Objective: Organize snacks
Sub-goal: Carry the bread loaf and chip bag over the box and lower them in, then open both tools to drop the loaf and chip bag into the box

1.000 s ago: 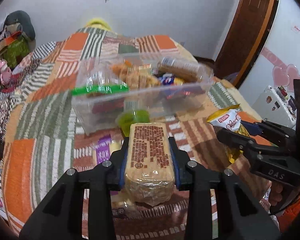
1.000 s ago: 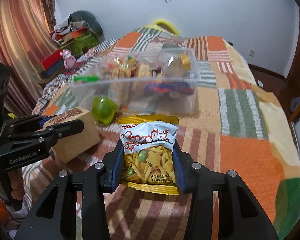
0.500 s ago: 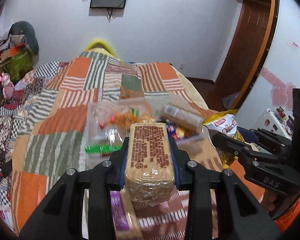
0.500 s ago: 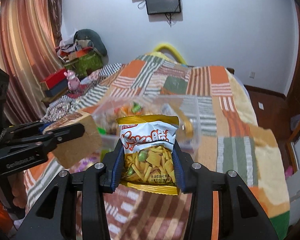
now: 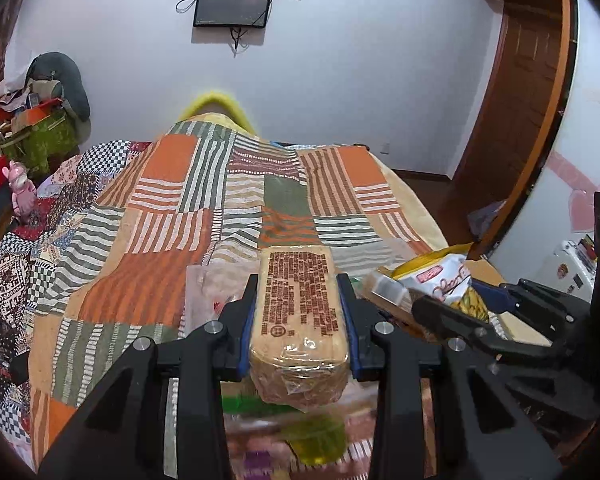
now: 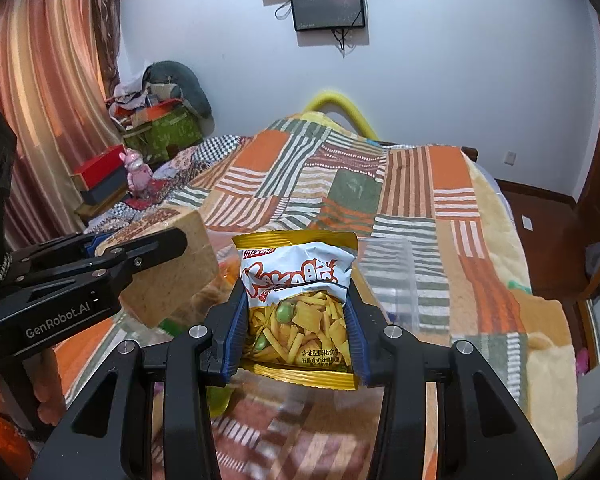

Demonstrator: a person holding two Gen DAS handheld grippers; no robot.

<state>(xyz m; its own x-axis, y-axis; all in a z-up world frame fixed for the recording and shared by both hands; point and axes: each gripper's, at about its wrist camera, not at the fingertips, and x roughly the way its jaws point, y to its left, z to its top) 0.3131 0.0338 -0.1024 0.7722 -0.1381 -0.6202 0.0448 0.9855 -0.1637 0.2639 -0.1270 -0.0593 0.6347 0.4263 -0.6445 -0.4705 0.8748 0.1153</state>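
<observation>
Clear plastic bin (image 6: 392, 276) partly filled, apparently; left gripper (image 5: 298, 312) clamping wrapped biscuit pack (image 5: 298, 312), right gripper (image 6: 296, 320) clamping chip bag (image 6: 296, 292), both raised, neither yet binned.

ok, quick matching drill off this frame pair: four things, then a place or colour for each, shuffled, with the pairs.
Things:
1. cracker pack
2. chip bag
3. pink toy
4. screen

Descriptions:
A. on the white wall
B. between the right gripper fingers
C. beside the red box, left of the bed
D. between the left gripper fingers

Pairs: 1-D, 2-B, 3-C, 4-A
</observation>
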